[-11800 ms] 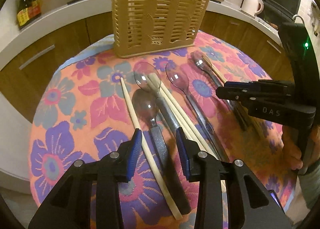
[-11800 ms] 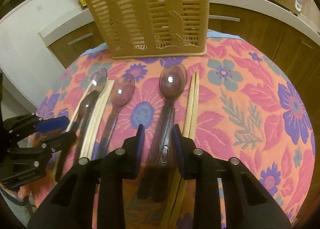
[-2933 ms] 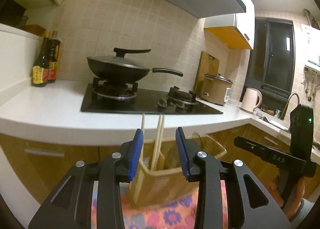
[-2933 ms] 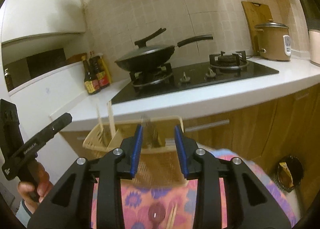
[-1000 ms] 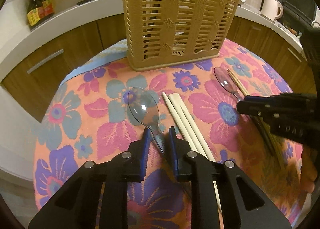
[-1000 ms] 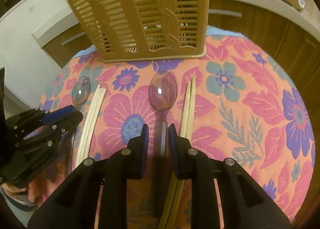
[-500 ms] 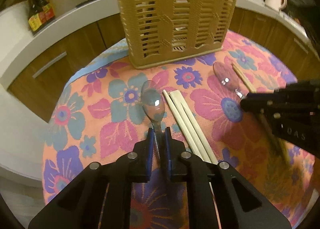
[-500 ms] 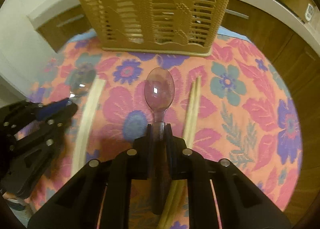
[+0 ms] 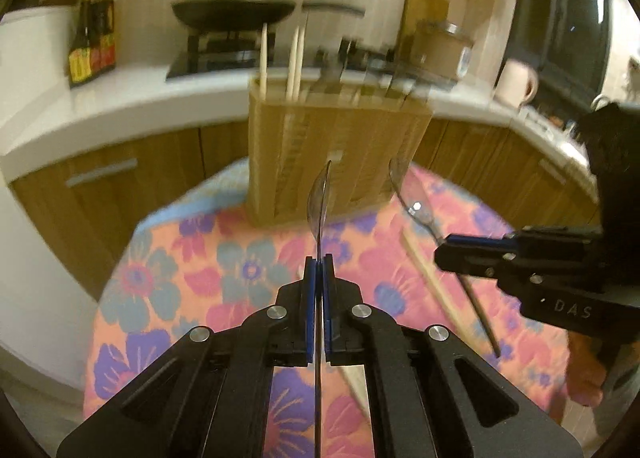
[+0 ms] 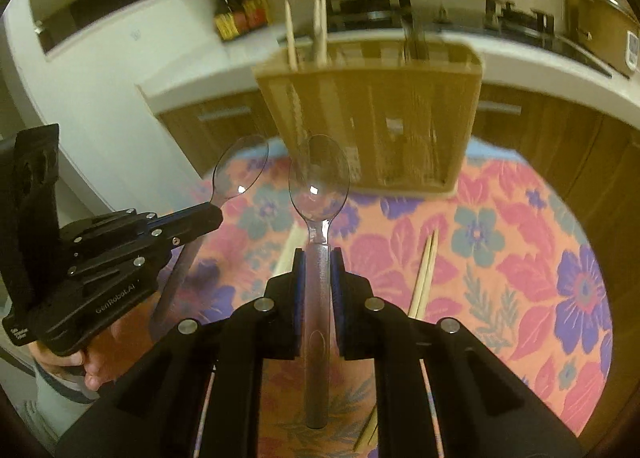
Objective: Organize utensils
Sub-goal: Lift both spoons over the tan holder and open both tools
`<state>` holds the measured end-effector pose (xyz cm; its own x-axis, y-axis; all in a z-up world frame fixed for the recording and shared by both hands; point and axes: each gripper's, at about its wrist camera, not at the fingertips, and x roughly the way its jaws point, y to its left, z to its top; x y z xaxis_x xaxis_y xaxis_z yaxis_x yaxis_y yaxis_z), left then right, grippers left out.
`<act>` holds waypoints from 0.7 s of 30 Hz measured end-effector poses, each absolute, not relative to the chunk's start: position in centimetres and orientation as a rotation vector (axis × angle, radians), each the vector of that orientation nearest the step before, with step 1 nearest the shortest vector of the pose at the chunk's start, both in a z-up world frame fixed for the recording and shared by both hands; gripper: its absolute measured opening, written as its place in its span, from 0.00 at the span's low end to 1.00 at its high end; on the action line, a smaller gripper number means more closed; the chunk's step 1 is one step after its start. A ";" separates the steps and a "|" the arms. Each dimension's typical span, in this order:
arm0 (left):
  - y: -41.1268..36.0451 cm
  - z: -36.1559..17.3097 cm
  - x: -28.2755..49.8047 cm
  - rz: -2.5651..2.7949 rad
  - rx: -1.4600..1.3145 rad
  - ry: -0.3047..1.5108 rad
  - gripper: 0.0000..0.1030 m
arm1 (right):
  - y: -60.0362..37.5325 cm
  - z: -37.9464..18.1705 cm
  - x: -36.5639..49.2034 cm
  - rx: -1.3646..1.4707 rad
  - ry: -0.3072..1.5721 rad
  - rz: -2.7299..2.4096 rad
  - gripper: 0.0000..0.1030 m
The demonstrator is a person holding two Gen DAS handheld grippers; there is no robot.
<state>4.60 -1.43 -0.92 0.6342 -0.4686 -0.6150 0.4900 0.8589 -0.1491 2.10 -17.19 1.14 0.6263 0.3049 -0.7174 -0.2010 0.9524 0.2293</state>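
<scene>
Lifted clear of the floral orange-and-pink tablecloth [image 10: 520,250] since a second ago, when both spoons lay flat on it; now raised and carried toward the back edge. Stands at that back edge: tan slotted plastic utensil basket [image 9: 340,162], pale wooden chopsticks [image 9: 296,58] upright in its left compartment, dark handles blurred further right. Remaining on the cloth: one pair of pale wooden chopsticks [image 10: 424,274] toward the right side, another pair [image 10: 290,250] near the middle, partly hidden under the grippers.

Transport step in hand, judging by the raised spoons; next calls for bringing each bowl above the basket's rim, tipping handle-down and opening over a free compartment, clear of the standing chopsticks.

Right gripper [image 10: 318,254] pointing level toward the basket, clamped tight on the neck of a clear plastic spoon with grey handle [image 10: 319,186], bowl face-on. Left gripper [image 9: 318,262] alongside at similar height, pinched fully onto a second clear plastic spoon [image 9: 319,202], seen edge-on in its own view, bowl forward.
</scene>
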 end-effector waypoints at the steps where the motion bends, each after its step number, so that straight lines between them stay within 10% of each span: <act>1: -1.3 -0.1 4.5 -0.549 0.021 0.669 0.01 | -17.4 1.8 1.9 0.135 0.825 0.294 0.10; 21: -3.3 10.3 12.6 -0.588 -0.102 0.326 0.01 | -24.3 10.6 7.9 0.182 0.419 0.132 0.10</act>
